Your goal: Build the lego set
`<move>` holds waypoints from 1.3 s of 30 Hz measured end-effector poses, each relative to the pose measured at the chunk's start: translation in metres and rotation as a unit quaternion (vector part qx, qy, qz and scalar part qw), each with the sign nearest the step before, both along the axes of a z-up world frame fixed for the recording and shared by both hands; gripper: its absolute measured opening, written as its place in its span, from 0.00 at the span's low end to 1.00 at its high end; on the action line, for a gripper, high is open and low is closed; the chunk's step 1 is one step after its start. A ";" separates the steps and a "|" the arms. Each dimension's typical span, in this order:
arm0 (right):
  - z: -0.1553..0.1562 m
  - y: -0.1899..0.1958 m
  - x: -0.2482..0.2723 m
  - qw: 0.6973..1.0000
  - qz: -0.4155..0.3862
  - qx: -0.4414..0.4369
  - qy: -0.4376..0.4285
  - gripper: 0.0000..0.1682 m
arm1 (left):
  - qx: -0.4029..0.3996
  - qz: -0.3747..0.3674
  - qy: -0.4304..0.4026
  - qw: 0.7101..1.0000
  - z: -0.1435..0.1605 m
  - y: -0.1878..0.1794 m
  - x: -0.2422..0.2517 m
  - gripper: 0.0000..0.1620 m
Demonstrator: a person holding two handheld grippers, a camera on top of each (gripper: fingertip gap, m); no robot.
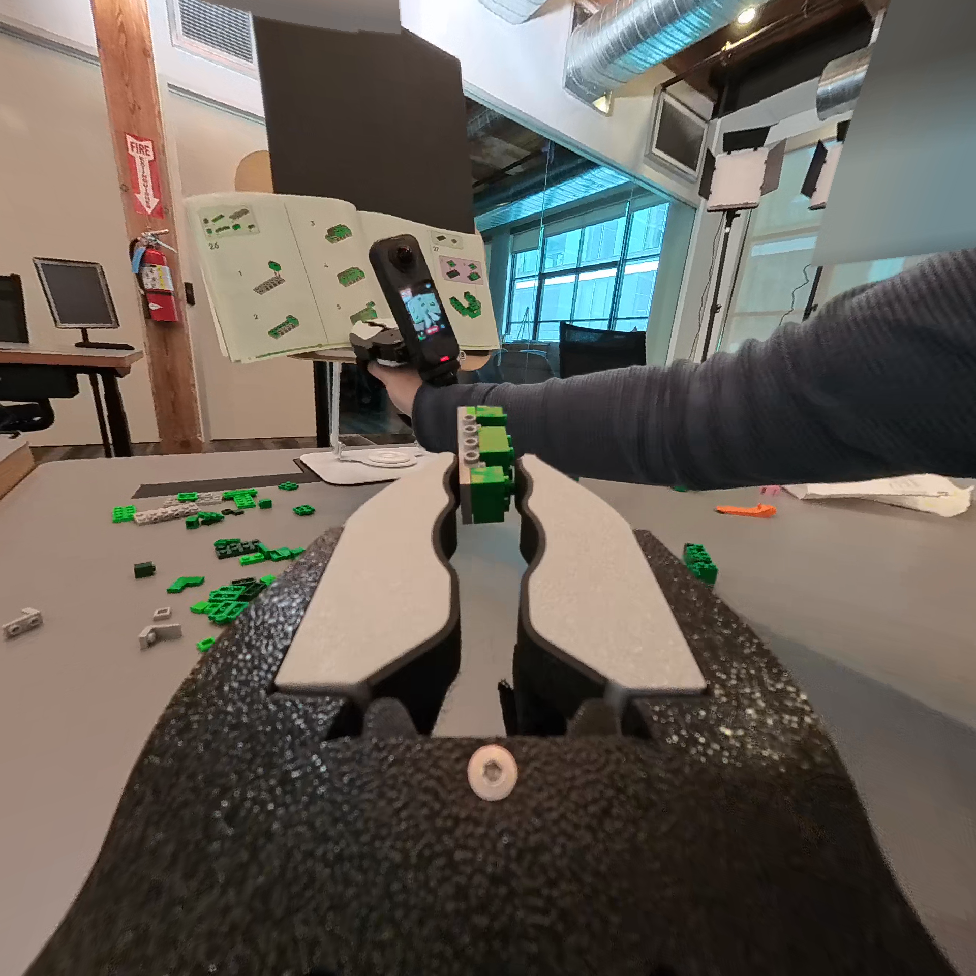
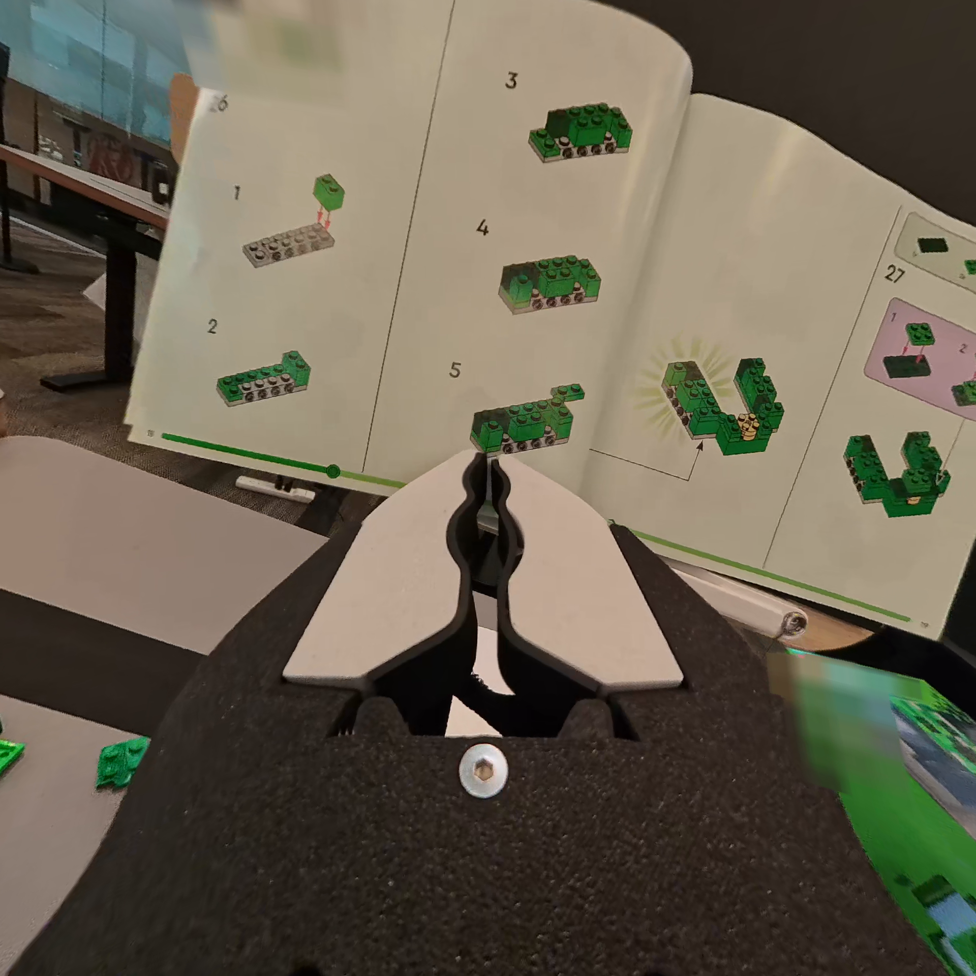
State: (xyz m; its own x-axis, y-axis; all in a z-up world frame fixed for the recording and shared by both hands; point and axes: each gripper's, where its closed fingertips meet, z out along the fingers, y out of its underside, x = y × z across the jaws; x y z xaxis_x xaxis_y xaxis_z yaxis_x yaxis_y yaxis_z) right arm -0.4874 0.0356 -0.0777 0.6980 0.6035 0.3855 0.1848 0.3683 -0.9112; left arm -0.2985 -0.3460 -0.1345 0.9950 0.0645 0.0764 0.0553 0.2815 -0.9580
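My left gripper (image 1: 487, 475) is shut on a small lego assembly (image 1: 488, 465), a grey plate with green bricks, held upright above the table. The open instruction booklet (image 1: 338, 274) stands on a stand at the back of the table. My right gripper (image 2: 488, 459) is shut and empty, raised close to the booklet (image 2: 528, 264), its tips at the lower edge of the page. In the left wrist view the right gripper (image 1: 391, 338) shows in front of the booklet, held by a hand with a grey sleeve (image 1: 686, 417).
Several loose green and grey lego pieces (image 1: 227, 549) lie on the grey table (image 1: 79, 739) at the left. A green brick (image 1: 700, 562) lies right of my left gripper. An orange tool (image 1: 747, 510) and papers (image 1: 887, 491) lie at the far right. A green box (image 2: 913, 824) is at lower right. The tips of one gripper are about 45 cm away from the tips of the other.
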 end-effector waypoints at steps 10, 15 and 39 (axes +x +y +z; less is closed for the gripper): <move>-0.001 -0.002 0.011 0.999 0.031 0.008 -0.012 0.02 | -0.048 -0.007 -0.005 0.999 -0.010 0.026 0.010 0.11; -0.003 -0.005 0.015 0.999 0.048 0.013 -0.014 0.04 | -0.043 -0.001 -0.027 0.999 -0.004 0.048 0.008 0.11; -0.037 -0.099 0.229 0.868 0.475 -0.105 0.096 0.14 | 0.001 -0.113 -0.034 0.993 0.000 0.237 0.022 0.11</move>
State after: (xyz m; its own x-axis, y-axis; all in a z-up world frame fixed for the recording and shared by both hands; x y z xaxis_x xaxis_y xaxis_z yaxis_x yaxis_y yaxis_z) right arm -0.2588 -0.0638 -0.1150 -0.1146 0.9851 0.1282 -0.2733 0.0928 -0.9574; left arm -0.2764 -0.1086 -0.1341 0.9768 -0.1593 0.1432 0.1811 0.2566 -0.9494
